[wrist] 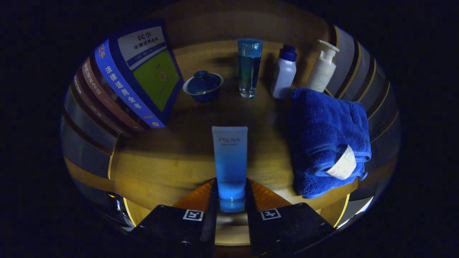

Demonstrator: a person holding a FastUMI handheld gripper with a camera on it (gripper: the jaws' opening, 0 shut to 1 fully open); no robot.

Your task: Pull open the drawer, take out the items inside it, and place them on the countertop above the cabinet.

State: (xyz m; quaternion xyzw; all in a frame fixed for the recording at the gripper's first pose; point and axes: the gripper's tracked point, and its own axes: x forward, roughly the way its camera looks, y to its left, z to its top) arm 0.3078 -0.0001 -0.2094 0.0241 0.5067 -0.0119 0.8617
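Gripping the cap end of a blue tube (230, 165), the jaws of the gripper (231, 200) are closed narrowly on it, both fingers (212, 204) pressing its sides; the tube stands on the wooden table (161, 168). Just right of it lies a folded blue towel (326, 139), close beside. Left, leaning books (143, 75) crowd the side. Beyond, across open wood, stand a lidded bowl (203, 85), a clear bottle (249, 68), a white bottle (284, 71) and a pump bottle (322, 68).

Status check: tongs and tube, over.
Tongs shut on tube. Tube standing over countertop. Towel beside it, books off to the other side.
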